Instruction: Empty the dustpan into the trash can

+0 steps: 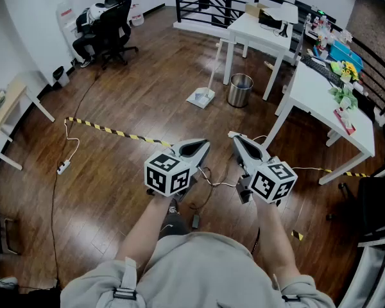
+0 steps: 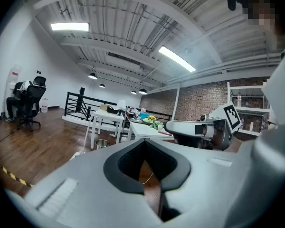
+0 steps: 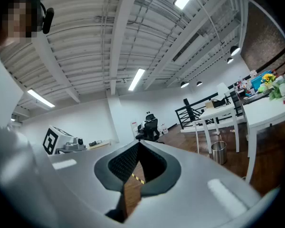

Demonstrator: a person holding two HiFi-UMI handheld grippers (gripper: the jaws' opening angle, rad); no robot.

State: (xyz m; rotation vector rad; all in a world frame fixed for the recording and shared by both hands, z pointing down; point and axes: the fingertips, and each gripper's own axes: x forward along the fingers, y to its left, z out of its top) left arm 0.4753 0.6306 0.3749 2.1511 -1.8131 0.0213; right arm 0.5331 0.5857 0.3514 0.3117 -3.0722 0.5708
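Left gripper [image 1: 194,149] and right gripper [image 1: 240,143] are both fully closed with nothing in them, well apart from the work. Dustpan [image 1: 201,97] stands on the floor just beside the can [image 1: 240,90], handle [image 1: 213,68] upright. Walk in, open one gripper and clamp the handle. Its contents are probably too small to see, so keep it level until it's over the can.
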